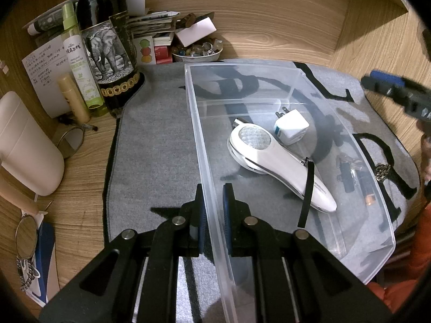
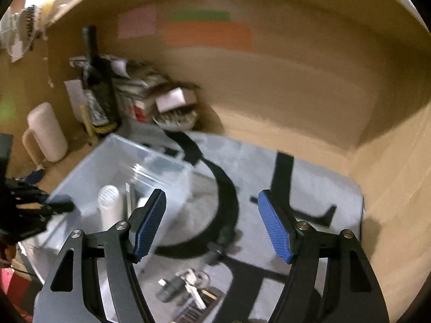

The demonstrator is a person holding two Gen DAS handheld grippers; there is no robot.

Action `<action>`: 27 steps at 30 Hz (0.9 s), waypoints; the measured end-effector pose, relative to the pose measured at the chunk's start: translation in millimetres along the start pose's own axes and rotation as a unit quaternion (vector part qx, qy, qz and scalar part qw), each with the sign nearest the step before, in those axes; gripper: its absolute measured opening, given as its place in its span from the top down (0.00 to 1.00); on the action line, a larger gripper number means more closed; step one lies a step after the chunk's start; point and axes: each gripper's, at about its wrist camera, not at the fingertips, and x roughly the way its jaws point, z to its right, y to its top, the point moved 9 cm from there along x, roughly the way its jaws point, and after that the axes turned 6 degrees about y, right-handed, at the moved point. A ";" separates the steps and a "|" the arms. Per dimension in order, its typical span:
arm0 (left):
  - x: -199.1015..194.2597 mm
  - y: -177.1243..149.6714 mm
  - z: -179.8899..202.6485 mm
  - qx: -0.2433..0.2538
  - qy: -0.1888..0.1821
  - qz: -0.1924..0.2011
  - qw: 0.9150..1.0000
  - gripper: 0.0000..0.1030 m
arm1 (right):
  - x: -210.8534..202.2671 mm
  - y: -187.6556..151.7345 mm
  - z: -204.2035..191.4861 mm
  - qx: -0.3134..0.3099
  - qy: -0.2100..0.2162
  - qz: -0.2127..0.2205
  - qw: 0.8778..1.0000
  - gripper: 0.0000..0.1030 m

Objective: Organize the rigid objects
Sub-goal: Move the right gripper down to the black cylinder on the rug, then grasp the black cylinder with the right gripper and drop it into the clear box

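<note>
A clear plastic bin (image 1: 242, 66) stands on a grey mat (image 1: 150, 148). My left gripper (image 1: 214, 191) is shut on the bin's near left wall, one pad inside and one outside. Inside the bin lie a white handheld device (image 1: 269, 158) with a black strap and a white plug adapter (image 1: 292, 130). In the blurred right wrist view my right gripper (image 2: 211, 196) hangs open over the mat to the right of the bin (image 2: 113, 145), with nothing between its fingers. A bunch of keys (image 2: 188, 285) lies on the mat below it.
A dark wine bottle (image 1: 107, 45), a green spray bottle (image 1: 78, 59), a bowl of trinkets (image 1: 196, 52) and stacked papers crowd the back left corner. A white mug (image 1: 27, 145) and glasses (image 1: 25, 237) sit at the left. Small dark items (image 1: 347, 177) lie beyond the bin's right wall.
</note>
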 end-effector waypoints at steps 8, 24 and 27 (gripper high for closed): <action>-0.1 -0.3 -0.1 0.000 0.000 0.000 1.000 0.89 | 44.0 -49.2 14.2 0.016 -0.006 -0.082 0.996 0.34; -0.1 -0.6 -0.1 0.000 0.000 0.000 1.000 0.89 | 86.1 -82.2 16.2 0.016 0.011 -0.151 0.988 0.77; -0.1 -0.6 -0.1 0.000 0.000 0.000 1.000 0.89 | 83.7 -78.1 15.5 0.010 0.005 -0.139 0.990 0.79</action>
